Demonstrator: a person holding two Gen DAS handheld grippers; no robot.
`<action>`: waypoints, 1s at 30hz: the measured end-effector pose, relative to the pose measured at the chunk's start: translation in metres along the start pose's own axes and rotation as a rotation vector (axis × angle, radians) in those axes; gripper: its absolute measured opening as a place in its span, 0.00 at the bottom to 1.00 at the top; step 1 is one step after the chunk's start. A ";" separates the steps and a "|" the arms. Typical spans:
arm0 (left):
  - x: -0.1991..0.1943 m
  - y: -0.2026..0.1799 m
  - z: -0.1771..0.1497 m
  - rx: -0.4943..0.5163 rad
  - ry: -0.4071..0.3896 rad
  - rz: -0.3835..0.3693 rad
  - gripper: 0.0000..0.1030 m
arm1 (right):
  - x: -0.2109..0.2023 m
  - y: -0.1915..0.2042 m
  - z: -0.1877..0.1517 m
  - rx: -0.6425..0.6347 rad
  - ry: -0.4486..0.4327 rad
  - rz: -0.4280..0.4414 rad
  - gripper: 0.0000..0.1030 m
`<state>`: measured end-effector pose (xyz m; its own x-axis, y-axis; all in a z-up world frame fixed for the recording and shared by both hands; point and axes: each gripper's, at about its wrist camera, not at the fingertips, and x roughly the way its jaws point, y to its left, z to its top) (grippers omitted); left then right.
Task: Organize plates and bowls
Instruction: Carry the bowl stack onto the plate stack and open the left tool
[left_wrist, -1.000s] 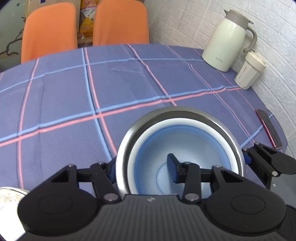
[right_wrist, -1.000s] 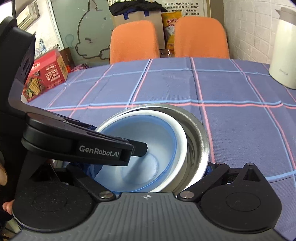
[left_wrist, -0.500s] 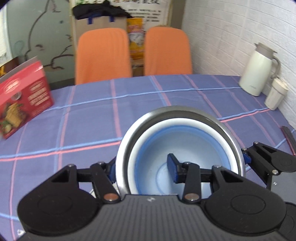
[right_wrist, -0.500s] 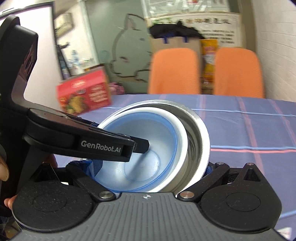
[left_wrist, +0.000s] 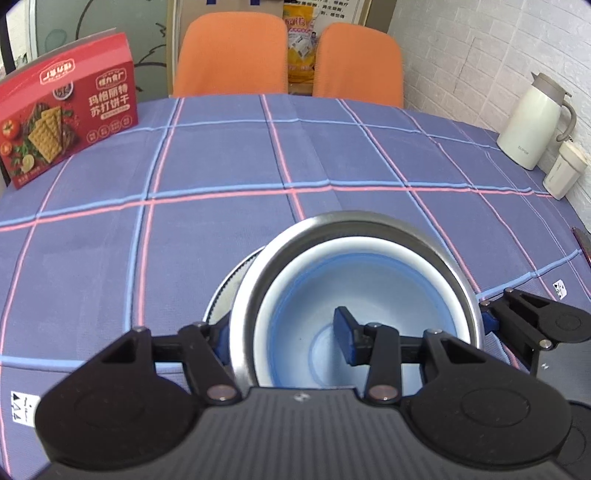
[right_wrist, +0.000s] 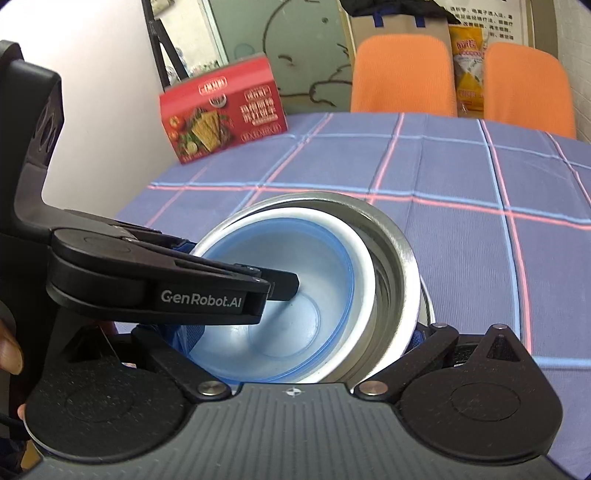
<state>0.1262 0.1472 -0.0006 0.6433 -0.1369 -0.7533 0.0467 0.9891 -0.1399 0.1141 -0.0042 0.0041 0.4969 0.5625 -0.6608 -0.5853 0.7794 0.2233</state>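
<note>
While both grippers (left_wrist: 280, 339) (right_wrist: 303, 332) are clamped on the nested bowls (left_wrist: 354, 295), a checked tablecloth (left_wrist: 221, 166) is seen — orange chairs (left_wrist: 229, 55) at twelve o'clock, a plate (left_wrist: 221, 295) beneath mostly hidden.

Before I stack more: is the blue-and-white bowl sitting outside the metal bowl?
No, the blue-and-white bowl is nested inside the metal bowl, whose steel rim rings it.
</note>
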 end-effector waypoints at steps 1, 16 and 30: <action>-0.001 -0.001 -0.001 0.007 -0.007 0.002 0.42 | 0.003 0.000 -0.002 0.001 0.007 -0.009 0.87; -0.045 0.006 0.007 -0.040 -0.235 0.109 0.78 | -0.034 -0.009 -0.004 -0.026 -0.151 -0.175 0.86; -0.057 -0.041 -0.008 -0.047 -0.312 0.175 0.97 | -0.065 -0.064 0.016 0.175 -0.342 -0.258 0.86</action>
<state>0.0814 0.1141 0.0433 0.8410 0.0650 -0.5372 -0.1157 0.9914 -0.0613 0.1293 -0.0868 0.0443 0.8124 0.3798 -0.4425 -0.3123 0.9242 0.2199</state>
